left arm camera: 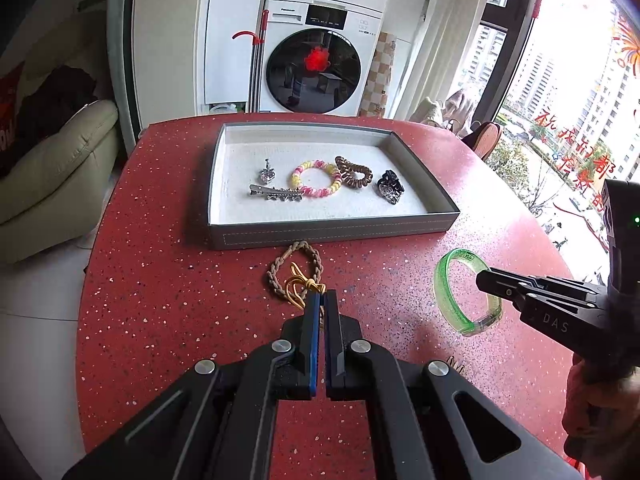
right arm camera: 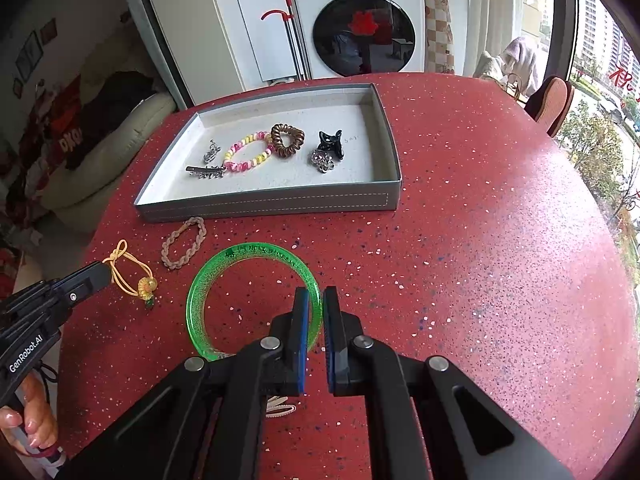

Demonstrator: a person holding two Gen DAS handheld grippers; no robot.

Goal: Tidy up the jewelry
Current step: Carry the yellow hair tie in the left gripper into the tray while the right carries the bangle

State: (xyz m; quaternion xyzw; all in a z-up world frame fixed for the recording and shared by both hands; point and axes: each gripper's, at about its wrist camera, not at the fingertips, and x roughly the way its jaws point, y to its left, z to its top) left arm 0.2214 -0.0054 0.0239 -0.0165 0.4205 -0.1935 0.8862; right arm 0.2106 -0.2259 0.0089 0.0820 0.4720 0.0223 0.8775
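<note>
A grey tray (left arm camera: 320, 232) (right arm camera: 272, 202) on the red table holds a silver clip, a heart pendant, a pink-yellow bead bracelet (left arm camera: 316, 179) (right arm camera: 248, 152), a brown coil tie and a black claw clip. My left gripper (left arm camera: 322, 300) (right arm camera: 105, 272) is shut on the yellow cord hair tie (left arm camera: 298, 286) (right arm camera: 132, 274). A beige braided bracelet (left arm camera: 296, 270) (right arm camera: 184, 242) lies beside it. My right gripper (right arm camera: 316, 300) (left arm camera: 480, 278) is shut on the rim of the green bangle (right arm camera: 224, 276) (left arm camera: 446, 292), which looks tilted up off the table.
A washing machine (left arm camera: 316, 64) stands behind the table, a cream sofa (left arm camera: 52, 176) to the left, windows to the right. A small pale clip (right arm camera: 280, 408) lies under the right gripper. A chair back (right arm camera: 552, 104) stands at the far right edge.
</note>
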